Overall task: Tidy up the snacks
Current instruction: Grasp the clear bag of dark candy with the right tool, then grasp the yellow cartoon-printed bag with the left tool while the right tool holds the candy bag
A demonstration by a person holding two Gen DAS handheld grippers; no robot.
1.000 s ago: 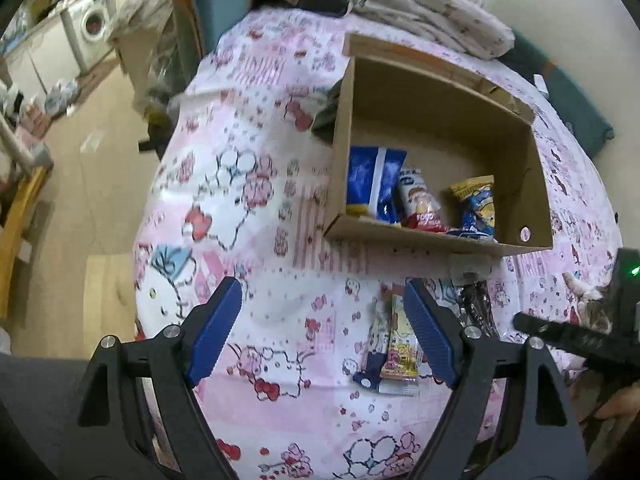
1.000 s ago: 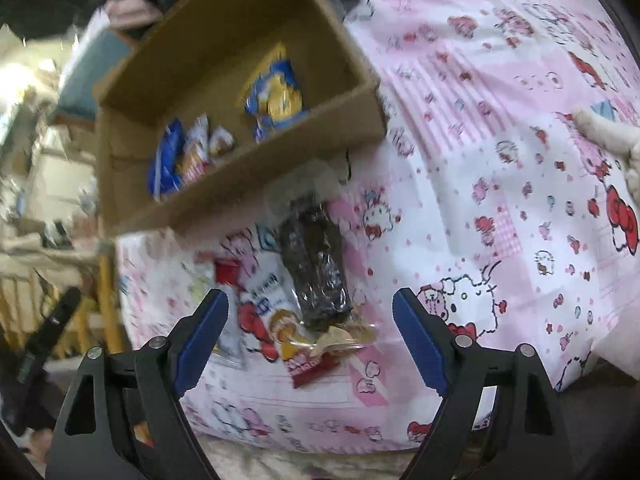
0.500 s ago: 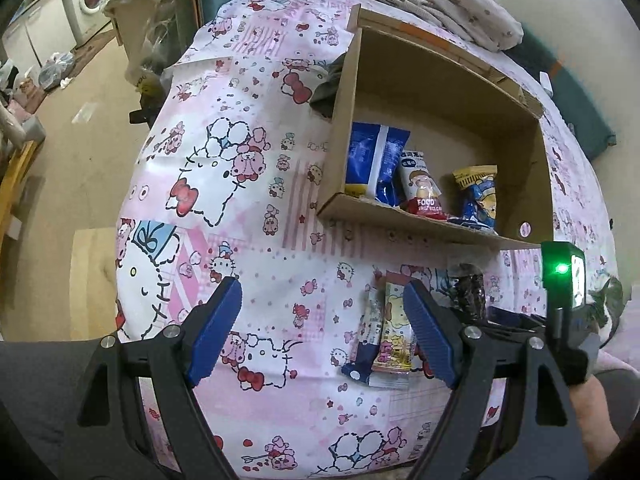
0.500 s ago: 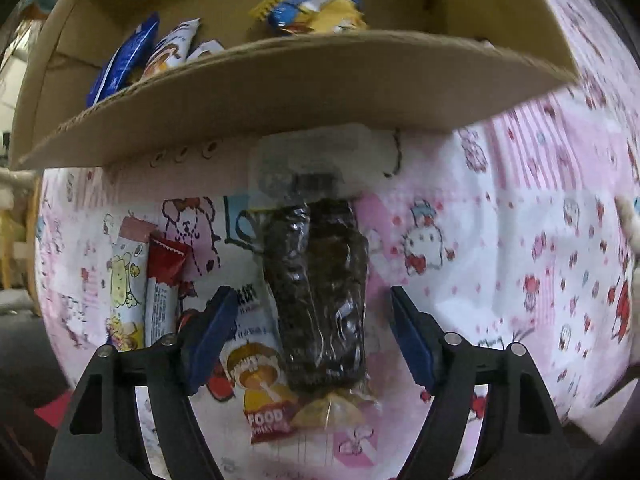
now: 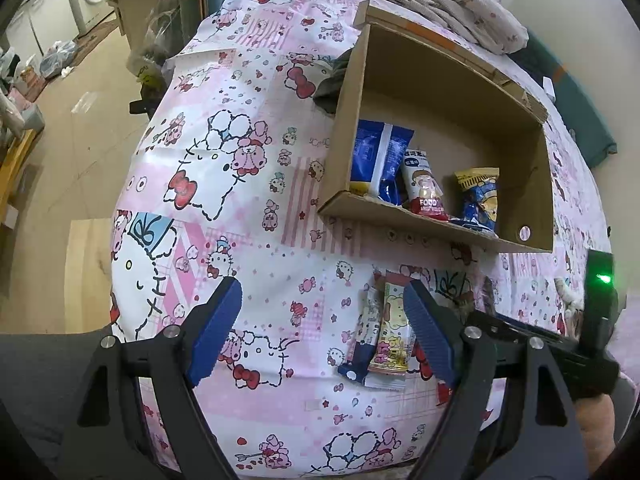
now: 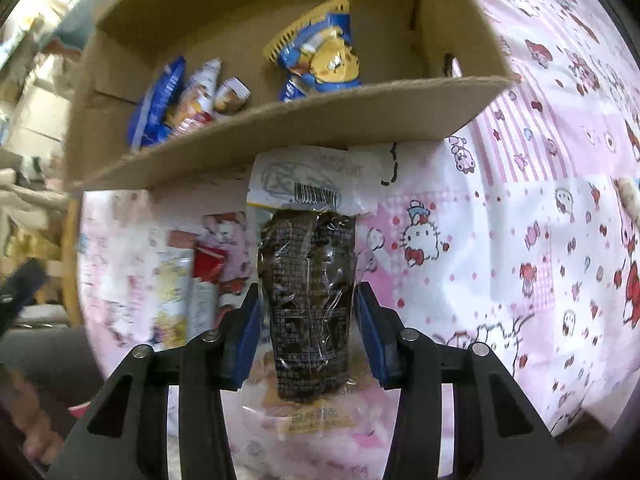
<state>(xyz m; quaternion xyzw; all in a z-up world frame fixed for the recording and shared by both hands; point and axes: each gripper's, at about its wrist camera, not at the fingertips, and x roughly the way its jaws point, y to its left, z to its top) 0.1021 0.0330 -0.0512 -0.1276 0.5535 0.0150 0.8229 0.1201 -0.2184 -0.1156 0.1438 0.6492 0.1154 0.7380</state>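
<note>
From the left wrist, the left gripper [image 5: 322, 328] tilts steeply down over the pink cartoon cloth [image 5: 248, 216], jaws spread wide and empty, two snack sticks [image 5: 384, 332] near its right finger.

From the right wrist, the right gripper [image 6: 308, 324] points steeply down; its jaws have just been closing and now squeeze the dark snack pack [image 6: 308, 296], lying just before the cardboard box's [image 6: 304, 120] near wall.

"FOOD" stands in white on the red-and-white snack packet [image 5: 424, 188]; the dark packet's [image 6: 308, 300] barcode digits seem too blurred to read.
</note>
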